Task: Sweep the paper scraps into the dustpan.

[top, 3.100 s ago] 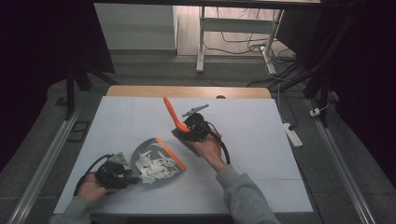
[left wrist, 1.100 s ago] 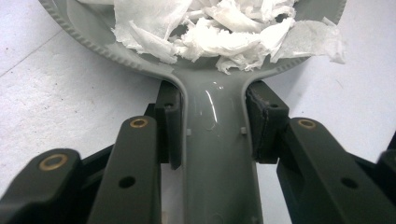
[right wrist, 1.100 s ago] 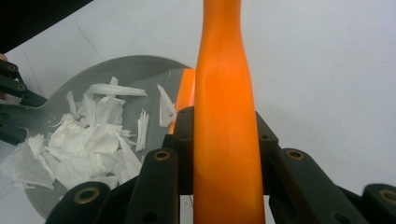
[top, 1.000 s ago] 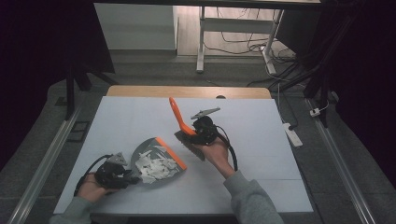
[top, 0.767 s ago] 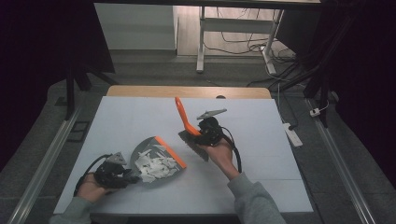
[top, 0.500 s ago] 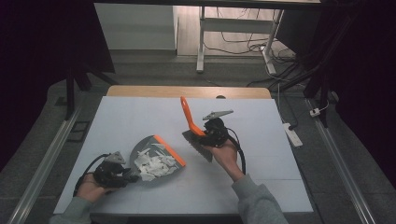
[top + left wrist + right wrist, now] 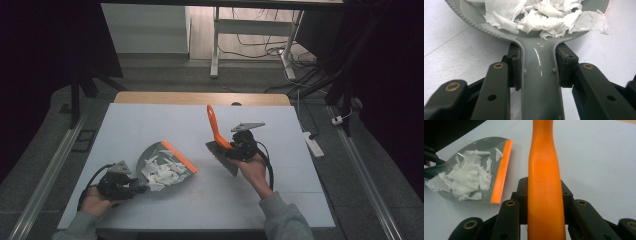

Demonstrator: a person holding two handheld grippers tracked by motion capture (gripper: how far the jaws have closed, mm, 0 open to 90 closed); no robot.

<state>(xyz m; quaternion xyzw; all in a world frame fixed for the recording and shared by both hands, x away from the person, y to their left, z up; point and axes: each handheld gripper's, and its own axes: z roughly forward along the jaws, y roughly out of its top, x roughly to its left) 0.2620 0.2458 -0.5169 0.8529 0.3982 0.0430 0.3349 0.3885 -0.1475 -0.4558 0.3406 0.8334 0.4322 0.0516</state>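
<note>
The left gripper (image 7: 131,186) is low on the left side of the desk (image 7: 280,200). Its fingers (image 7: 515,66) are pinching the grey handle of the dustpan (image 7: 159,165), one on each side. In the left gripper view the handle runs straight up between the two fingers and widens into the pan.

The dustpan lies flat on the desk, near the front and left of the middle. It is grey with an orange strip (image 7: 178,155) along its open edge. That edge points toward the right gripper. Torn white paper (image 7: 162,172) is piled inside the pan. In the left gripper view one bit of paper (image 7: 596,21) hangs over the side of the pan.

The right gripper (image 7: 231,148) is near the middle of the desk, to the right of the dustpan and apart from it. Its fingers (image 7: 522,202) are pinching the orange handle of the brush (image 7: 216,127). The handle sticks up and leans away from the person. The dark bristles (image 7: 223,157) are at the bottom, close to the desk. I cannot tell if they touch it.

A person's hand holds each gripper, and a grey sleeve (image 7: 282,222) shows on the right arm.
</note>
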